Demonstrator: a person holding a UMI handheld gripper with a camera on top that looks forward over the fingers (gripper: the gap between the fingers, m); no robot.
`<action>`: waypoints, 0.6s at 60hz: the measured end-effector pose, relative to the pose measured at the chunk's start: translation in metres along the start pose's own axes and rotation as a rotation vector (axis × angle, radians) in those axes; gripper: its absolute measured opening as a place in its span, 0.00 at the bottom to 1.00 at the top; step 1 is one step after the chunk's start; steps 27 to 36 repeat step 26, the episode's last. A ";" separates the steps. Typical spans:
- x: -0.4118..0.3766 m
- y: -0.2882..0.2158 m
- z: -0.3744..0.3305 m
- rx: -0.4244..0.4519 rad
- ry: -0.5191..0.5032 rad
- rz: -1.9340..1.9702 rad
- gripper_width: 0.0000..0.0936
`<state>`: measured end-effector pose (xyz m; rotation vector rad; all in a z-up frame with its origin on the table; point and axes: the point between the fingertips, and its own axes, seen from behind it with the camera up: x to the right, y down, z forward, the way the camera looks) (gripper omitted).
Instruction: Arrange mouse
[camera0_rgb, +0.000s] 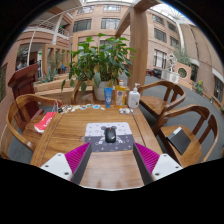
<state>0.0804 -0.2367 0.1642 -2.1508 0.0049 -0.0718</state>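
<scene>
A small dark mouse (110, 134) lies on a grey patterned mouse mat (109, 136) on the wooden table (70, 128). It sits just ahead of my fingers, in line with the gap between them. My gripper (112, 158) is open and empty, with the magenta pads (78, 156) spread wide at either side above the bare table near the front edge. Nothing is between the fingers.
A potted plant (100, 60), bottles (133, 97) and small items (95, 106) stand at the far end of the table. A red thing (44, 121) lies on the left side. Wooden chairs (165, 103) stand around the table. Buildings rise behind.
</scene>
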 end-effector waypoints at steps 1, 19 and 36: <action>-0.001 0.001 -0.002 -0.001 -0.004 0.002 0.91; -0.003 0.012 -0.022 0.003 -0.016 -0.004 0.91; -0.001 0.014 -0.024 0.002 -0.011 -0.015 0.91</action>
